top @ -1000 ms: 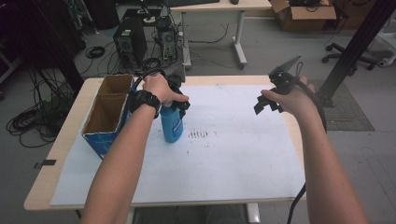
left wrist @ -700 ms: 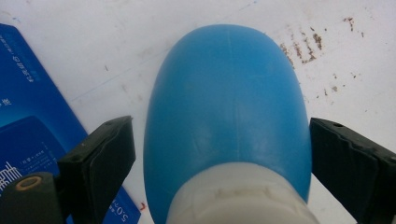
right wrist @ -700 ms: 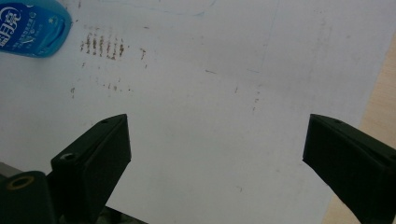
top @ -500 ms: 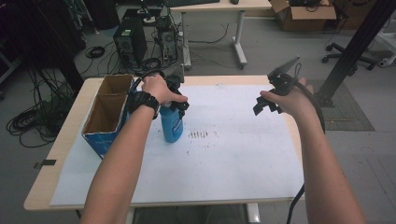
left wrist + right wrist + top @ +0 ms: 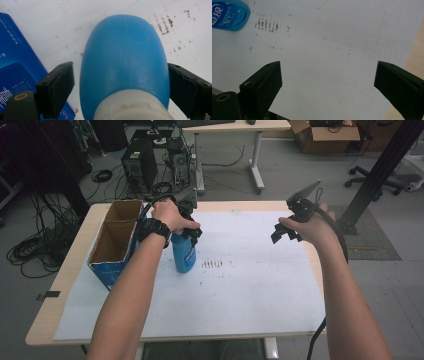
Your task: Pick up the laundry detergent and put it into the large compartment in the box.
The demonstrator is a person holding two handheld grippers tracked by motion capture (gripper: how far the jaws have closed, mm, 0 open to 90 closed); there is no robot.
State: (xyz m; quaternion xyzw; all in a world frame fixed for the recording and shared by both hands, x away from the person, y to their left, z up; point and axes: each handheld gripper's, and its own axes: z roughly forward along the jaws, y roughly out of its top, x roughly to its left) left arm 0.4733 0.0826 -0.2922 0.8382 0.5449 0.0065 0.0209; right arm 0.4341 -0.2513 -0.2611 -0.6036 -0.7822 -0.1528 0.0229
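Note:
A blue bottle [image 5: 184, 255] with a white neck stands upright on the white paper, next to the cardboard box. My left gripper [image 5: 187, 227] comes down over its top. In the left gripper view the bottle [image 5: 125, 57] sits between the jaws of my left gripper [image 5: 120, 67], which have just been closing. The right pad [image 5: 180, 85] is at the bottle's side and a narrow gap remains at the left pad [image 5: 60, 87]. My right gripper [image 5: 285, 232] hovers above the paper's right part. Its jaws stand wide apart around nothing [image 5: 328, 65].
An open cardboard box [image 5: 112, 245] with blue sides stands at the table's left; its blue side [image 5: 17, 70] shows beside the bottle. Brown smudges [image 5: 215, 264] mark the white sheet [image 5: 250, 295]. The bottle's label [image 5: 229, 15] shows far off. Computers and cables lie on the floor behind.

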